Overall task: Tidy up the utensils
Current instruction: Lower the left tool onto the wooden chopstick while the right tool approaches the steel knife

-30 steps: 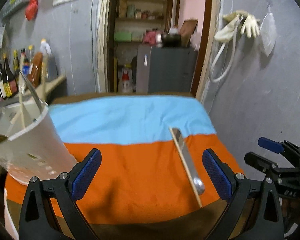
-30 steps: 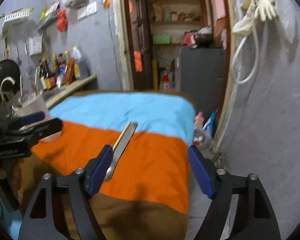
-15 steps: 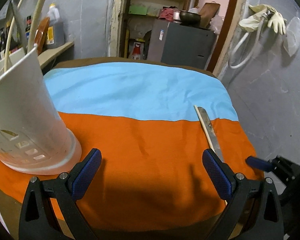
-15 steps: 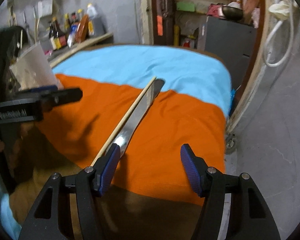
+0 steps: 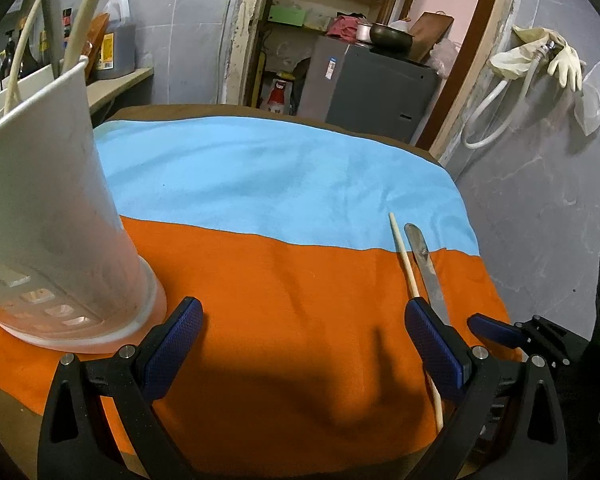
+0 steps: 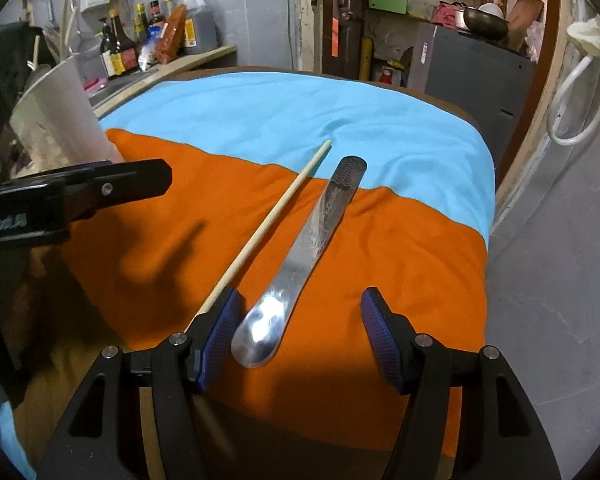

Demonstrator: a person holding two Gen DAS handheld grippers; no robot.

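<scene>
— Where are your tools?

— My right tool (image 6: 300, 332) hangs low over the orange part of the cloth (image 6: 400, 248), fingers apart, with the spoon (image 6: 300, 264) bowl lying between them. The chopstick (image 6: 260, 232) lies just beside the spoon, passing under my left finger. My left tool (image 5: 304, 344) is also apart and holds nothing, near the holder (image 5: 48, 216) at the left of the desk.

— What worries you?

— The spoon is flat and thin on soft cloth. If I close too high, I judge the pads will slide over the bowl; too low, and they pinch fabric. The chopstick is close enough to get caught or knocked away. The holder is already crowded with utensils, so a tilted drop could snag.
</scene>
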